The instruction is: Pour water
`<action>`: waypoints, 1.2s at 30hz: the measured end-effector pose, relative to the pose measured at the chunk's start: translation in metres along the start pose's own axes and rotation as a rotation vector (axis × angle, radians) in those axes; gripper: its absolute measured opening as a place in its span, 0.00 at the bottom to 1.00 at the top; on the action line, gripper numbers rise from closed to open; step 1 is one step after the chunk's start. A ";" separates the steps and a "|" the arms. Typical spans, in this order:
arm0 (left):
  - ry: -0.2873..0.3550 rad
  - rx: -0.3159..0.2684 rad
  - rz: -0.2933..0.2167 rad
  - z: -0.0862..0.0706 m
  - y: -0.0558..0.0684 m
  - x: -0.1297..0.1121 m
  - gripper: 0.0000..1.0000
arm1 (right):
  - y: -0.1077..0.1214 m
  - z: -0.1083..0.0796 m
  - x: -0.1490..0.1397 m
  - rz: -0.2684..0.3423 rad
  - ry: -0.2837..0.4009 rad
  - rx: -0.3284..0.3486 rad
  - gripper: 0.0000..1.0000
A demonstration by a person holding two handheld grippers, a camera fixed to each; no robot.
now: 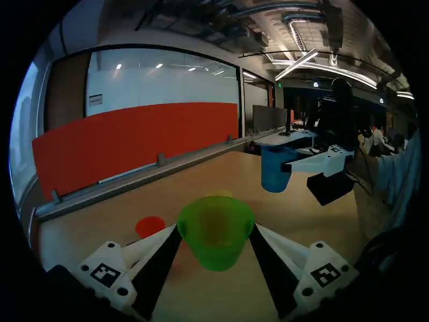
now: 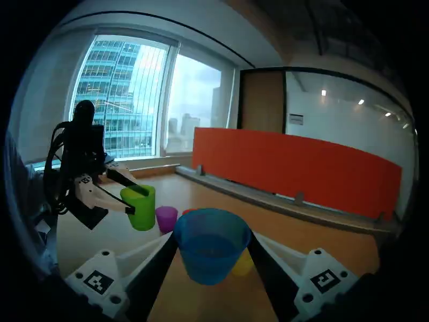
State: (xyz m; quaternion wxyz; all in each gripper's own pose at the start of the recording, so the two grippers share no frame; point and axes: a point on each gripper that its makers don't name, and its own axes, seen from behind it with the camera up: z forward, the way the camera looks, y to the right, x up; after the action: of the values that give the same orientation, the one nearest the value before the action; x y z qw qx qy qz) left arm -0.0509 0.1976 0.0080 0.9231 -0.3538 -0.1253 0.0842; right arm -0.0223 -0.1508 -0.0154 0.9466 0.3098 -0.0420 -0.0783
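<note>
Green cup (image 1: 215, 233) is sitting in the left hand-held gripper (image 1: 215, 229) in the left gripper view, with both fingers pressing on its sides and its mouth facing up. It is looking translucent, and a yellow cup (image 1: 218, 192) is peeking over its rim from behind. A red cup (image 1: 149, 225) is standing on the counter (image 1: 316, 231) just to its left. Ahead to the right, the right hand-held gripper (image 1: 283, 166) is clamping a blue cup (image 1: 272, 177) upright, apparently lifted above the wood. Bare counter is stretching between the two held cups and on toward the far edge, where a rail (image 1: 161, 163) and an orange panel (image 1: 134, 139) are closing it off.

In the right gripper view, the blue cup (image 2: 212, 249) is sitting between the fingers of the right hand-held gripper (image 2: 212, 241), gripped on both sides; whether water is lying in it I cannot tell. The yellow cup (image 2: 242, 264) is resting just behind it. Farther left, the left hand-held gripper (image 2: 138, 199) is holding the green cup (image 2: 143, 214), with a purple cup (image 2: 166, 217) standing just beside it. A window (image 2: 123, 102) is running behind them, and the orange panel (image 2: 300, 161) is lining the counter (image 2: 322, 236) on the right.
</note>
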 end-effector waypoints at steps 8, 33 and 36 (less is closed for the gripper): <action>0.040 0.004 -0.006 -0.005 -0.002 0.014 0.87 | 0.000 0.002 0.019 -0.013 0.056 -0.014 0.92; 0.137 -0.009 -0.029 -0.008 0.007 0.038 0.87 | -0.008 0.007 0.044 -0.049 0.085 -0.001 0.92; 0.139 -0.010 -0.024 -0.009 0.009 0.038 0.87 | -0.009 0.007 0.049 -0.058 0.087 0.003 0.92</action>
State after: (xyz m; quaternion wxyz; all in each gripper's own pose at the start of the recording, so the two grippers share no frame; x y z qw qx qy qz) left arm -0.0128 0.2080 0.0024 0.9288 -0.3617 -0.0655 0.0479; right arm 0.0240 -0.1703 -0.0131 0.9445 0.3153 0.0082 -0.0920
